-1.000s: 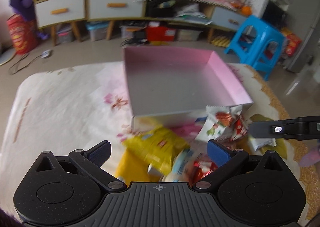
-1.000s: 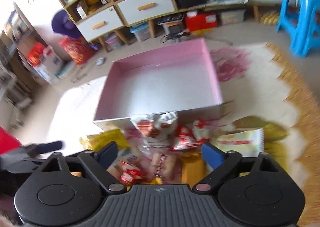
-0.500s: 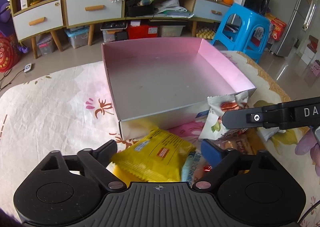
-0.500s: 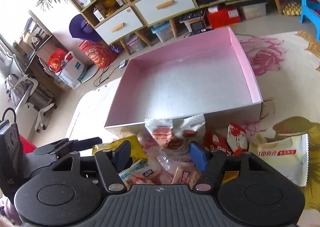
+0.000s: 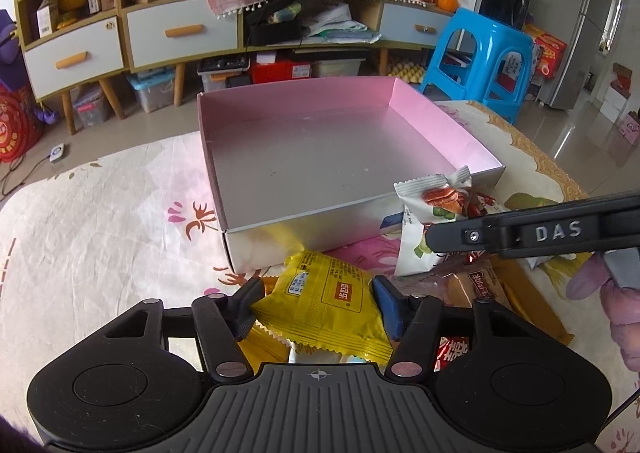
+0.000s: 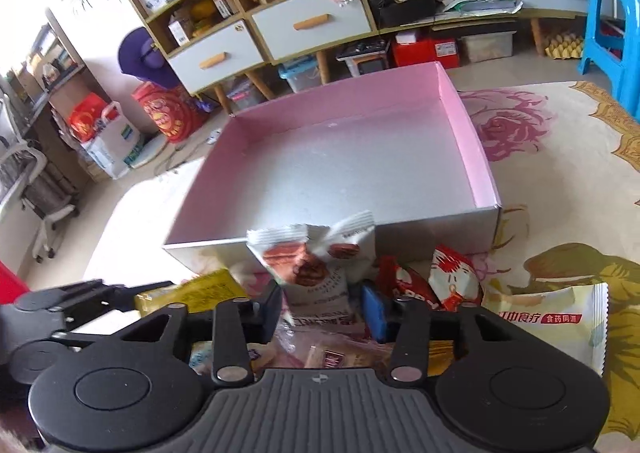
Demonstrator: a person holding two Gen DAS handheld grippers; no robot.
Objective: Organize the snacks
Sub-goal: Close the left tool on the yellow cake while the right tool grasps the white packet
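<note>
A pink-lined box (image 5: pixel 440 121) stands empty on the flowered cloth, with a pile of snack packets against its near wall. My left gripper (image 5: pixel 316 305) is closing, and its pads touch both edges of a yellow packet (image 5: pixel 324 293). My right gripper (image 6: pixel 324 307) is closing too, around a white packet printed with nuts (image 6: pixel 308 265) that leans upright on the box (image 6: pixel 468 141). Its left pad touches the packet and its blue pad stands a sliver off. In the left wrist view a right finger (image 5: pixel 520 237) crosses in front of that white packet (image 5: pixel 420 221).
Red packets (image 6: pixel 452 281), a cream packet (image 6: pixel 552 317) and a brown one (image 5: pixel 476 285) lie around the pile. A gloved hand (image 5: pixel 616 293) shows at the right. A blue stool (image 5: pixel 480 49) and drawer cabinets (image 5: pixel 180 29) stand beyond the table.
Both grippers sank toward the pile and their jaws narrowed. The yellow packet now sits between the left fingers, the white nut packet between the right ones.
</note>
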